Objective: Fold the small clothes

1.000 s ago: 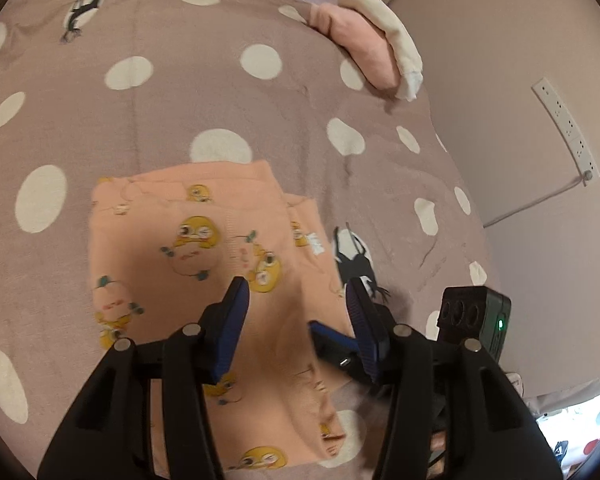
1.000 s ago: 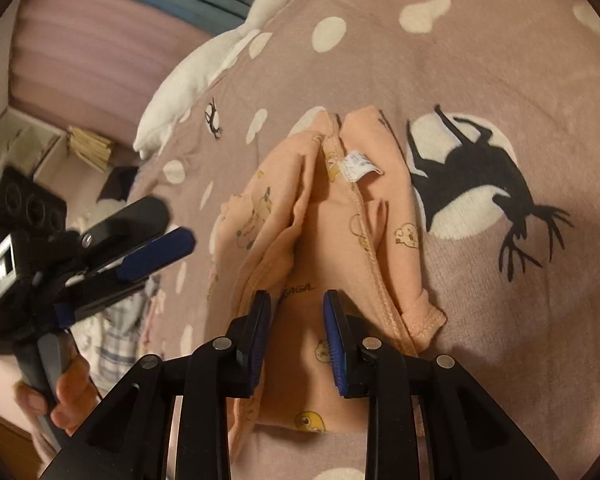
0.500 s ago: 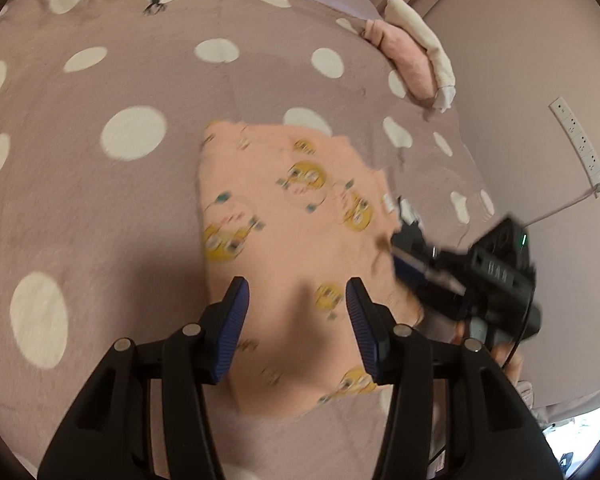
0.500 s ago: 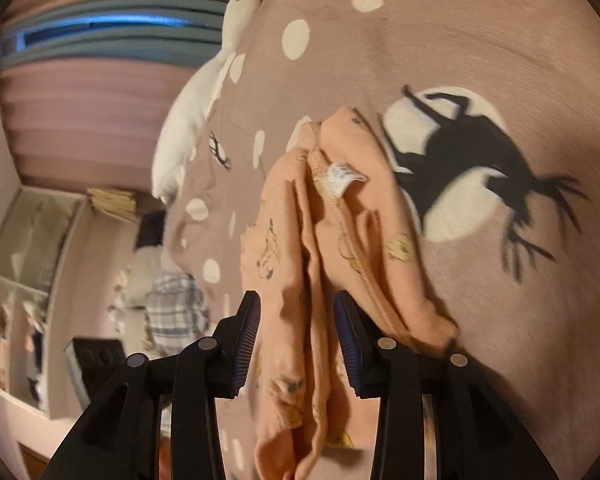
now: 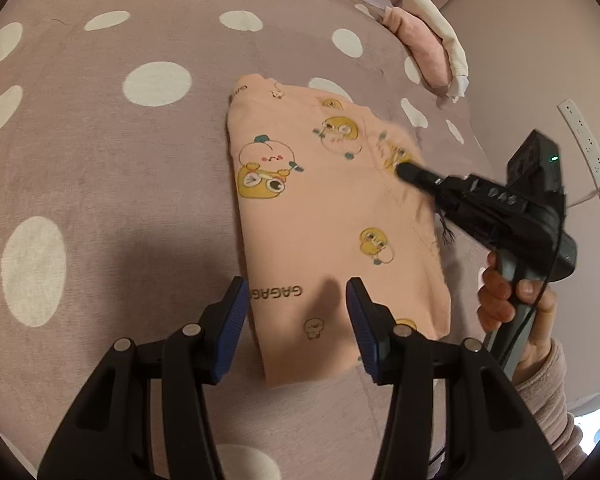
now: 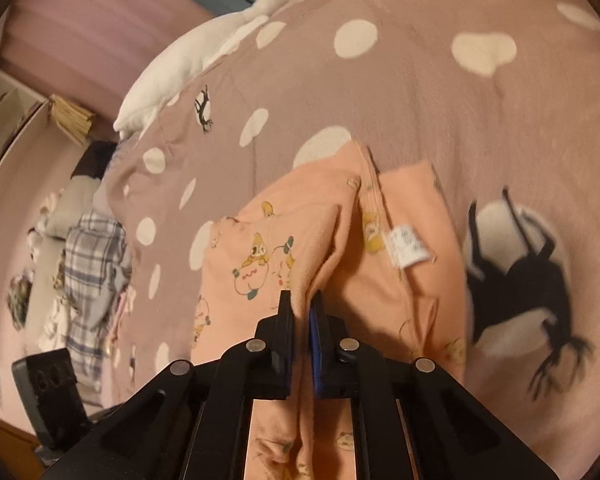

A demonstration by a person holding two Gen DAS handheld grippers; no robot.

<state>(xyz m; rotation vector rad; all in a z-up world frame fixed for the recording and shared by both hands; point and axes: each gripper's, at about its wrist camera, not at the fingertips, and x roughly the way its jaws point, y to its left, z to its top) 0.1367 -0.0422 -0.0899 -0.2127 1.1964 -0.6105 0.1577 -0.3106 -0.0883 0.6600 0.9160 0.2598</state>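
A small peach garment (image 5: 324,216) printed with yellow cartoon figures lies on the polka-dot bedspread (image 5: 100,168). My left gripper (image 5: 296,312) hovers open over its near edge, nothing between the blue pads. In the right wrist view my right gripper (image 6: 301,312) is shut on a raised fold of the peach garment (image 6: 332,240), cloth pinched between the pads. A white care label (image 6: 408,246) shows on the turned-over layer. From the left wrist view the right gripper (image 5: 404,168) reaches in from the right onto the garment's far right edge, held by a hand (image 5: 512,300).
A folded pink and white cloth pile (image 5: 432,48) lies at the far right of the bed. A white goose plush (image 6: 204,52) rests along the bed's far edge. A plaid cloth heap (image 6: 92,264) sits left, off the bed. A power strip (image 5: 588,148) hangs on the wall.
My right gripper's jaws went from apart around the garment's fold to shut on it. The left gripper shifted so the garment sits more centred and nearer, still open.
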